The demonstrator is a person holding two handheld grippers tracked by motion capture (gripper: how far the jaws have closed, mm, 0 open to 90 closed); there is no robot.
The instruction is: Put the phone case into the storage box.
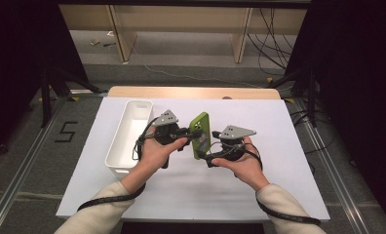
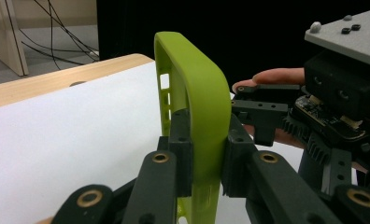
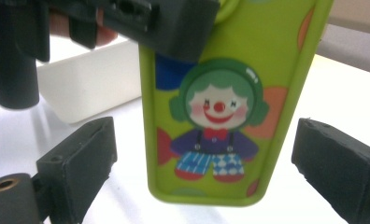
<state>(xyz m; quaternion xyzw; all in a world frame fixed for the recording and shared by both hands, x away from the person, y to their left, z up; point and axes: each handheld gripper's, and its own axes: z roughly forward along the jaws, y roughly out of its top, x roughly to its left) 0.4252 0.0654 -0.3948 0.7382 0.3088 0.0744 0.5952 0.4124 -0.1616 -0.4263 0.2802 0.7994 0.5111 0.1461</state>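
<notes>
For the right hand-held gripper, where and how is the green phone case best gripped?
Probably across the two long side edges of the green phone case, approached face-on toward its printed back. The right hand-held gripper already straddles it open; the left hand-held gripper clamps its thin edge.

Cream long sleeves (image 1: pixel 108 197) cover both forearms. Each hand-held gripper is matt black plastic: the left hand-held gripper (image 1: pixel 167 130) and the right hand-held gripper (image 1: pixel 230 141) both carry a grey three-cornered plate (small dark screws on top). Brass-coloured rivets (image 2: pixel 160 157) pin the linkages, and thick black cables (image 1: pixel 283 215) trail along the sleeves.
</notes>
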